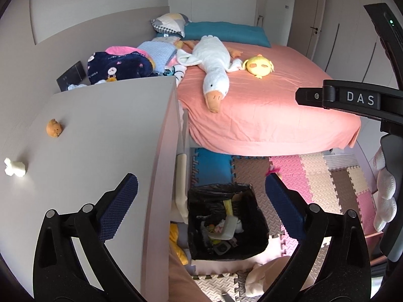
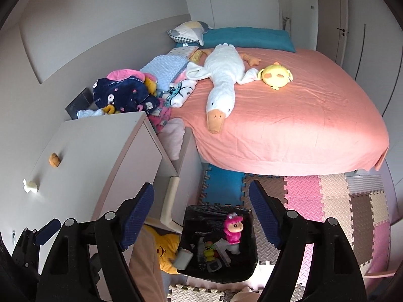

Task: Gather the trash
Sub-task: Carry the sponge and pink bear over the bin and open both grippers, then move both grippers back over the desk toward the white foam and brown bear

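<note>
**Both grippers released above the trash bin**

My left gripper (image 1: pixel 201 193) and right gripper (image 2: pixel 201 198) hang with fingers spread apart, nothing between them, over the black-lined trash bin (image 2: pixel 249 259) on the foam floor mats (image 2: pixel 335 201). A pink toy figure (image 2: pixel 233 229) sits just inside the bin's far rim, so I judge the drop step finished. Next call: the white scrap (image 1: pixel 14 168) near the left edge of the cabinet top (image 1: pixel 100 130), beside a small brown bear (image 1: pixel 54 127). The bed (image 2: pixel 302 125) lies beyond.
</note>
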### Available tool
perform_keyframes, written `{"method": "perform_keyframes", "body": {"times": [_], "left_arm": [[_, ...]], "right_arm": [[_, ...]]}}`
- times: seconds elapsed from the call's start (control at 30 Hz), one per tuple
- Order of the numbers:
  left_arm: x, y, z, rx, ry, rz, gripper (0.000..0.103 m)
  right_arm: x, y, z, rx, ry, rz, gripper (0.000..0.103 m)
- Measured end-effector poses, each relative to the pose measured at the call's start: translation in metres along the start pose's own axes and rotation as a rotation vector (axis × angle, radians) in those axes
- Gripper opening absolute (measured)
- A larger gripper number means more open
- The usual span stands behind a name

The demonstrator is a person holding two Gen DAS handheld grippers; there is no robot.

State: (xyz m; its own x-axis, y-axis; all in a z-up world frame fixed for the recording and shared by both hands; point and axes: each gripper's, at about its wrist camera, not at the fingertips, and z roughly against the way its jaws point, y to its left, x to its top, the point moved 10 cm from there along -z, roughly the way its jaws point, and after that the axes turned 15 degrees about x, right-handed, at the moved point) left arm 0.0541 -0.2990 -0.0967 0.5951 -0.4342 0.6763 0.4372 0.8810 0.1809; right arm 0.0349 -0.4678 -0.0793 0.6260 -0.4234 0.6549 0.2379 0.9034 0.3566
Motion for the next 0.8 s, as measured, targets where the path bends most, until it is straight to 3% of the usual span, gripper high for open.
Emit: {"method": "perform_keyframes", "body": {"times": [0.27,0.8], "left_arm": [[-0.002,0.019,-0.002,0.025,0.005,0.027,0.098],[-0.014,0.075,-0.006,0.077,0.01,0.104,0.098]], "right_arm": [[-0.001,0.009,-0.005,0.012,0.004,0.023,0.078],[-0.011,0.073,-0.035,0.092,0.047,0.114,0.078]]}}
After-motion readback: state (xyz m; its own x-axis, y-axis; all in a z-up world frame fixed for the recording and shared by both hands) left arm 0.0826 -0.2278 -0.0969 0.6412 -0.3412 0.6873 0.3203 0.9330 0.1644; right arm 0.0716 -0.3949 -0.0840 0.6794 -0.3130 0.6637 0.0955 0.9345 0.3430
